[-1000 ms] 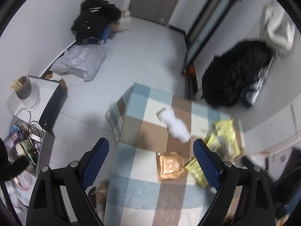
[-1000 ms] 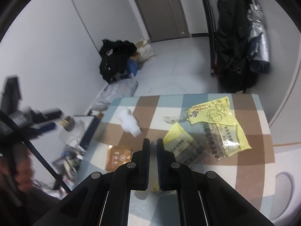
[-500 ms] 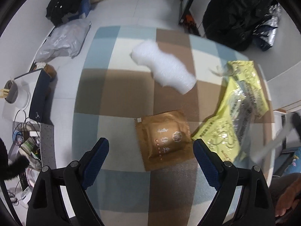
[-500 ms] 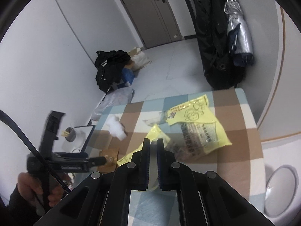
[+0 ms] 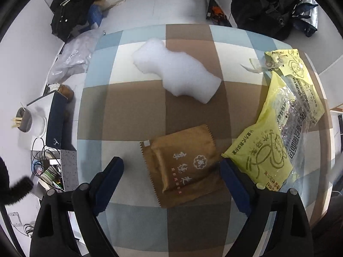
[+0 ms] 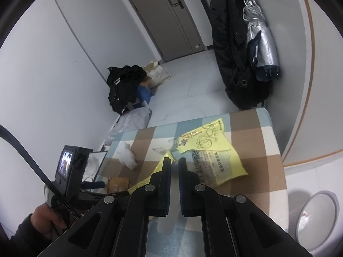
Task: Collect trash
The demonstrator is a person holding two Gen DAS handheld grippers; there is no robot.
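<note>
A brown snack packet (image 5: 184,165) lies on the checked table (image 5: 128,111), between the spread jaws of my open left gripper (image 5: 171,167), which hovers just above it. Beyond it lies a white foam piece (image 5: 178,72). Yellow wrappers (image 5: 285,115) lie at the right. In the right wrist view my right gripper (image 6: 174,162) is shut and empty, held above the yellow wrappers (image 6: 212,156); the foam piece (image 6: 127,156) and brown packet (image 6: 118,184) lie to its left, by the left gripper's handle.
A grey round bin (image 6: 317,218) stands on the floor right of the table. A dark box (image 5: 55,120), a cup and cables lie left of the table. Black bags (image 6: 126,85) and a grey parcel (image 5: 70,57) lie on the floor beyond.
My left gripper has moved forward and down over the table until the brown packet lies between its jaws. My right gripper has drawn back and risen, still shut.
</note>
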